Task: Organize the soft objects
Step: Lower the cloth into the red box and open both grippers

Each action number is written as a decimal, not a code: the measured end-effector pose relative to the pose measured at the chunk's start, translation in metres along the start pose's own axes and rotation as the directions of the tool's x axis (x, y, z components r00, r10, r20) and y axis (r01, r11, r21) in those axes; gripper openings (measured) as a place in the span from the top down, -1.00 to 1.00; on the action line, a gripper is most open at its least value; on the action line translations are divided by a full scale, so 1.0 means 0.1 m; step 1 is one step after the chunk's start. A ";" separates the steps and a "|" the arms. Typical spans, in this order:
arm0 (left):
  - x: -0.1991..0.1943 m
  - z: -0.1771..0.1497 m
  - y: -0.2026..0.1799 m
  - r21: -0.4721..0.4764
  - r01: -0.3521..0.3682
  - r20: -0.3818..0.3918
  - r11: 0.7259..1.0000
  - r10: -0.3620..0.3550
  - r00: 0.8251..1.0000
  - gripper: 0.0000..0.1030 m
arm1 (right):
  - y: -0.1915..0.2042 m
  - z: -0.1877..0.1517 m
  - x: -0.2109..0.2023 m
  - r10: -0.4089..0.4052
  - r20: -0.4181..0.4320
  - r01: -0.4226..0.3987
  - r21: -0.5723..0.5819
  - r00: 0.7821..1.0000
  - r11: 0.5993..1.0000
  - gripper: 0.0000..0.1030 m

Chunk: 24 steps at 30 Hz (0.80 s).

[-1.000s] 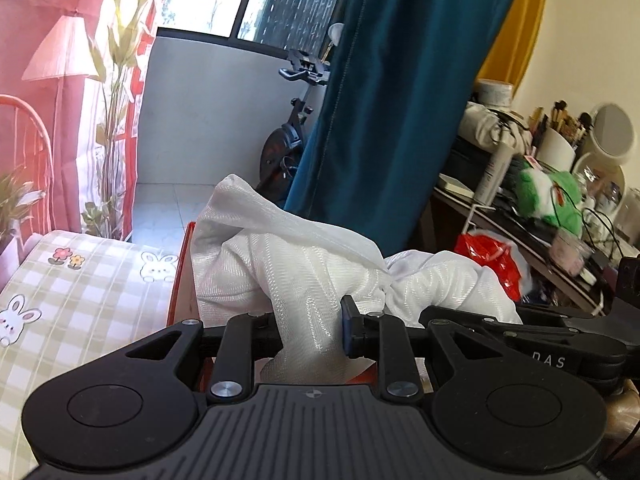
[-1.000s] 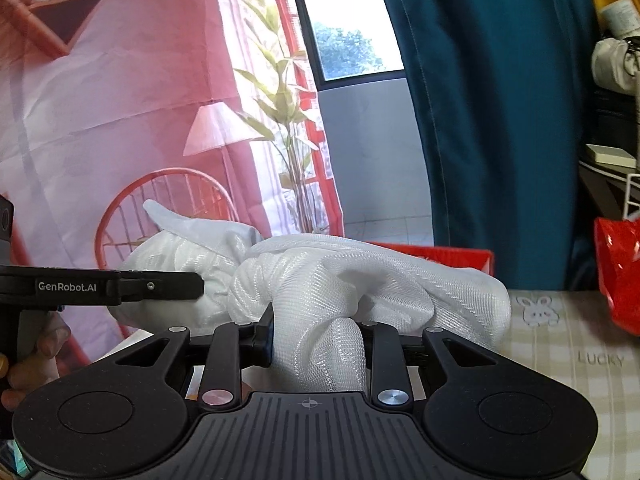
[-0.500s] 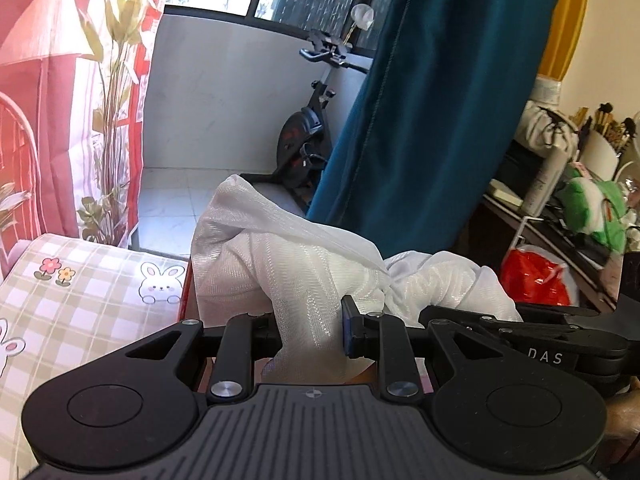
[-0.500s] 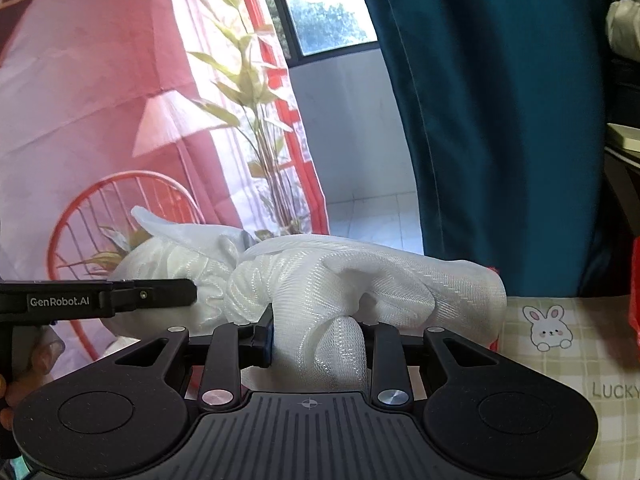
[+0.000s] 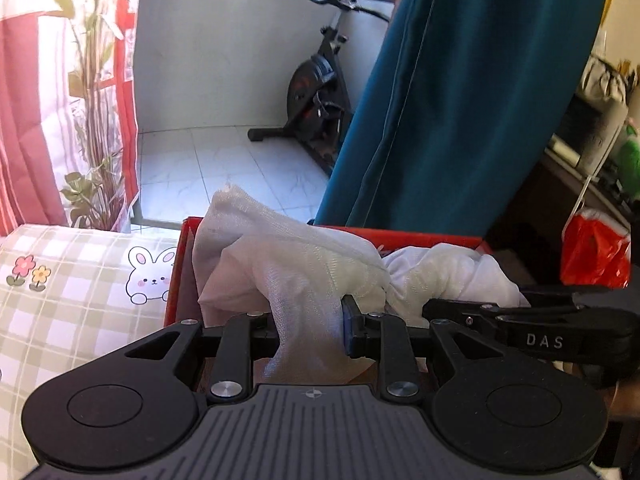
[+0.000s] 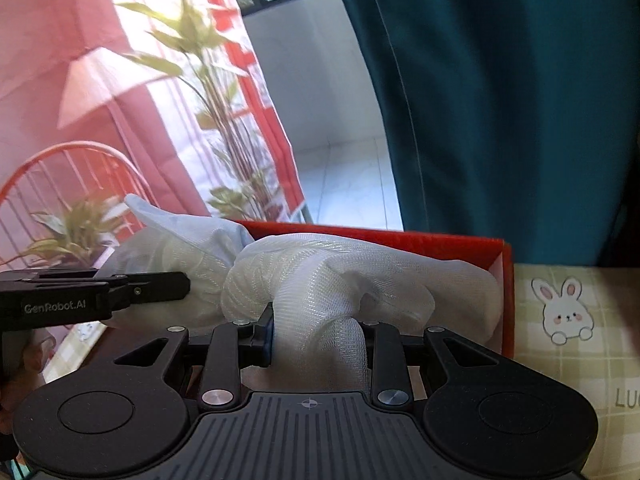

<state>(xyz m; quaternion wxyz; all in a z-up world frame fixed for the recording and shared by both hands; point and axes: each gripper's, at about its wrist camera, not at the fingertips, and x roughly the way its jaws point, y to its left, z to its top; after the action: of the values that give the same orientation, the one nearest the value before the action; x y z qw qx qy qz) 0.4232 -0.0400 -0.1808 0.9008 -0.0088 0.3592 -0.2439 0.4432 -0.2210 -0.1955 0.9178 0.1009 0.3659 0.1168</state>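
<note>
A crumpled white mesh cloth (image 5: 288, 264) hangs bunched over an open red box (image 5: 178, 264). My left gripper (image 5: 308, 330) is shut on one fold of the cloth. My right gripper (image 6: 318, 338) is shut on another fold of the same white cloth (image 6: 332, 280), above the red box (image 6: 472, 244). The right gripper shows at the right of the left wrist view (image 5: 532, 326), and the left gripper at the left of the right wrist view (image 6: 96, 294). The cloth hides the inside of the box.
The box sits on a checked bunny-print cover (image 5: 60, 300). A teal curtain (image 5: 460, 92) hangs behind it. An exercise bike (image 5: 316, 92) stands on the tiled balcony. A red bag (image 5: 592, 252) and a cluttered shelf are at the right. A pink printed curtain (image 6: 80, 80) is at the left.
Both grippers have tilted downward and lowered with the cloth still held; the red box and the floor now show more, and the cloth sits closer to the box.
</note>
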 end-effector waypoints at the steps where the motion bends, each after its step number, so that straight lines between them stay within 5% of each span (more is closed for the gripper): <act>1: 0.02 0.01 0.01 0.004 -0.003 -0.006 1.000 0.003 1.000 0.44 | -0.02 0.00 0.05 -0.004 -0.010 0.004 0.001 1.000 1.000 0.50; 4: 0.07 0.03 0.02 0.006 -0.015 -0.011 1.000 0.015 1.000 0.35 | -0.08 0.02 0.14 -0.013 -0.029 0.013 0.016 0.999 1.000 0.45; 8: 0.06 0.06 0.02 0.007 -0.044 -0.005 0.999 0.044 0.999 0.03 | -0.11 0.05 0.18 -0.063 -0.035 0.065 0.037 0.997 0.997 0.10; 11: -0.05 0.07 0.02 0.007 -0.055 0.015 0.998 0.055 0.998 -0.01 | -0.10 0.03 0.09 -0.086 -0.003 0.086 0.028 0.996 0.996 -0.08; 24: -1.07 -0.39 -0.31 0.038 -0.062 0.079 0.997 0.059 0.995 -0.01 | 0.21 -0.32 -0.90 -0.022 0.103 0.031 -0.080 0.994 0.996 -0.10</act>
<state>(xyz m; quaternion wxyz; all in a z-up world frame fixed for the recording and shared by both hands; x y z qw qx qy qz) 0.3181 -0.0135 -0.1353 0.9211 0.0105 0.3189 -0.2232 0.3551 -0.2239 -0.1543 0.9400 0.0645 0.3149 0.1141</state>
